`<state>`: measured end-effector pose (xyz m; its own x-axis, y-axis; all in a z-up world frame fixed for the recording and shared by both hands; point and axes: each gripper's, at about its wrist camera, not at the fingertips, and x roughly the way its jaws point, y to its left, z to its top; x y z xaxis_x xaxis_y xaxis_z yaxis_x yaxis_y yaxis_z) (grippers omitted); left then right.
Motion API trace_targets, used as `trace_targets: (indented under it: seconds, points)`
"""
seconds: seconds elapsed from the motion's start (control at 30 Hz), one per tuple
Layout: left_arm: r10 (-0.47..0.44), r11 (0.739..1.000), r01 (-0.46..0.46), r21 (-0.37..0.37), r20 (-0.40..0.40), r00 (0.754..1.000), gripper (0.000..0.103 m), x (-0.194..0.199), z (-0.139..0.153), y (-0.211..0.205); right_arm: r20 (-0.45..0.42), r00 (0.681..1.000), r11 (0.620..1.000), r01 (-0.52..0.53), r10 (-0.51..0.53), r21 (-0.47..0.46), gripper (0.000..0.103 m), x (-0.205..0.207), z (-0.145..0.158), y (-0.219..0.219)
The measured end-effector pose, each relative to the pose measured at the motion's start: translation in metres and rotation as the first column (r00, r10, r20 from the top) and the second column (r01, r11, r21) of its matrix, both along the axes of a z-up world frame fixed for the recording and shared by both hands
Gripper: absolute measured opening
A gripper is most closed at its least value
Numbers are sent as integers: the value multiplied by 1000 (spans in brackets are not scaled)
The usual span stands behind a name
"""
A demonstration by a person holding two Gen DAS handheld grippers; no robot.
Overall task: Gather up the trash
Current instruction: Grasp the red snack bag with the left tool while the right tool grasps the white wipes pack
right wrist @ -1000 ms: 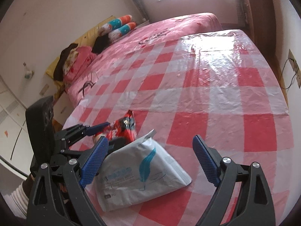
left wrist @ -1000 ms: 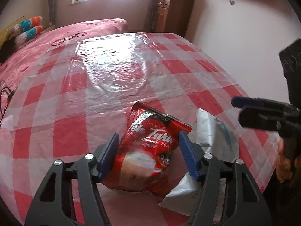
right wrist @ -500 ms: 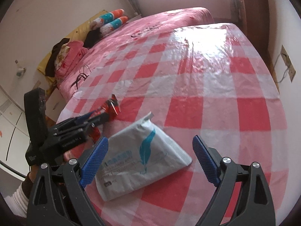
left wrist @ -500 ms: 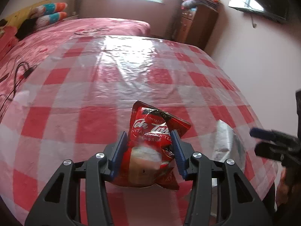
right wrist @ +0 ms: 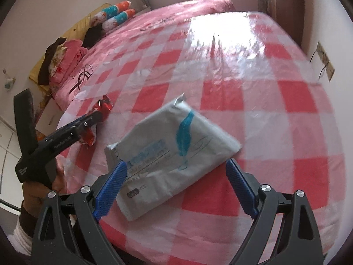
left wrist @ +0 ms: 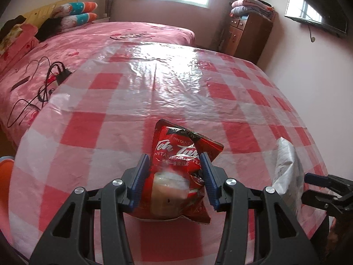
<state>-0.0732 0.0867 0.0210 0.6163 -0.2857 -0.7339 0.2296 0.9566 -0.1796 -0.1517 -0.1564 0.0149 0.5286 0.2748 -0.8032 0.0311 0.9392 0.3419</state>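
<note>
A crumpled red foil instant-tea packet (left wrist: 176, 176) sits near the front edge of a table draped in a glossy red-and-white checked plastic cloth (left wrist: 110, 110), clenched between the blue pads of the left gripper (left wrist: 175, 182). Just beside it lies a grey-white plastic pouch with a teal feather mark (right wrist: 169, 154), straddled by the right gripper (right wrist: 176, 190), jaws spread wide and not touching it.

Red pouch (left wrist: 176, 172), red-wht check tablecloth (left wrist: 92, 145)
</note>
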Motion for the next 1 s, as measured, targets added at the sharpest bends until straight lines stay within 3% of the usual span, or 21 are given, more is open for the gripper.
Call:
trace_targets:
  seconds: [0.27, 0.43, 0.63, 0.9, 1.0]
  points:
    - [-35, 999, 35, -23, 10, 999, 52, -3, -2, 10, 2, 999, 998, 46, -46, -39, 91, 27, 4, 14]
    - [-53, 998, 52, -28, -9, 999, 62, 2, -7, 13, 6, 999, 995, 42, -41, -92, 93, 46, 4, 31]
    - [-74, 996, 74, -41, 1, 997, 68, 4, -9, 13, -3, 1000, 994, 25, -26, -111, 94, 64, 4, 42]
    - [-69, 998, 69, -5, 12, 998, 64, 2, -10, 7, -25, 997, 993, 75, -78, -91, 94, 76, 9, 32]
    - [-63, 998, 63, 1, 17, 998, 61, 1, -10, 6, -27, 997, 987, 66, -71, -144, 94, 79, 7, 42]
